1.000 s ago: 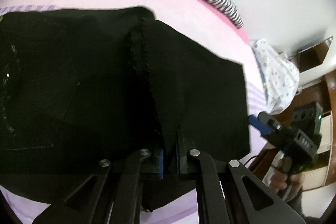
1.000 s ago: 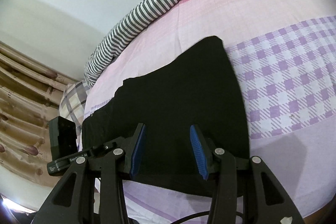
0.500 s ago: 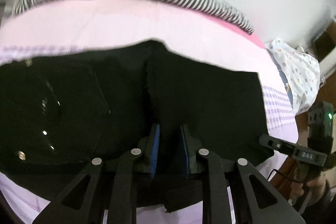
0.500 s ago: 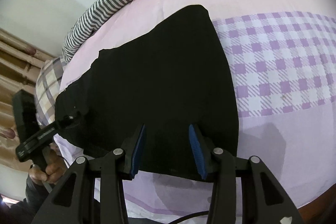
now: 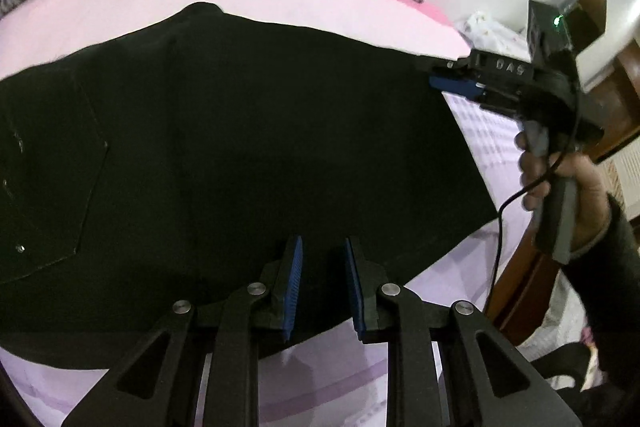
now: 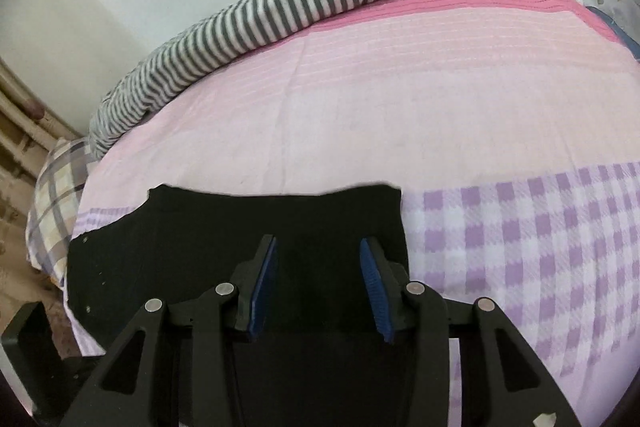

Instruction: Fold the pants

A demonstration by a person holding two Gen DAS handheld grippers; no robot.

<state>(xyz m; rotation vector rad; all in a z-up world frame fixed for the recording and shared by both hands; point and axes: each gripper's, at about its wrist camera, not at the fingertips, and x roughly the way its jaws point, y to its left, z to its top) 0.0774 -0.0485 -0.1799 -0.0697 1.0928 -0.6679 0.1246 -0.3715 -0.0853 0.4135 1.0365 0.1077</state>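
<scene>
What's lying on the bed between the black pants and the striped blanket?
Nothing: only bare pink sheet separates the pants from the striped blanket, clearest in the right wrist view.

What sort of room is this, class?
Most likely a bedroom: black pants lie on a bed with a pink and lilac checked sheet, a striped bolster along the wall, and a plaid pillow.

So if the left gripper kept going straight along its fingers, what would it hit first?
Most likely the black pants lying flat on the bed: the left gripper points down at the fabric, its open pads holding nothing. The depth is hard to judge.
</scene>
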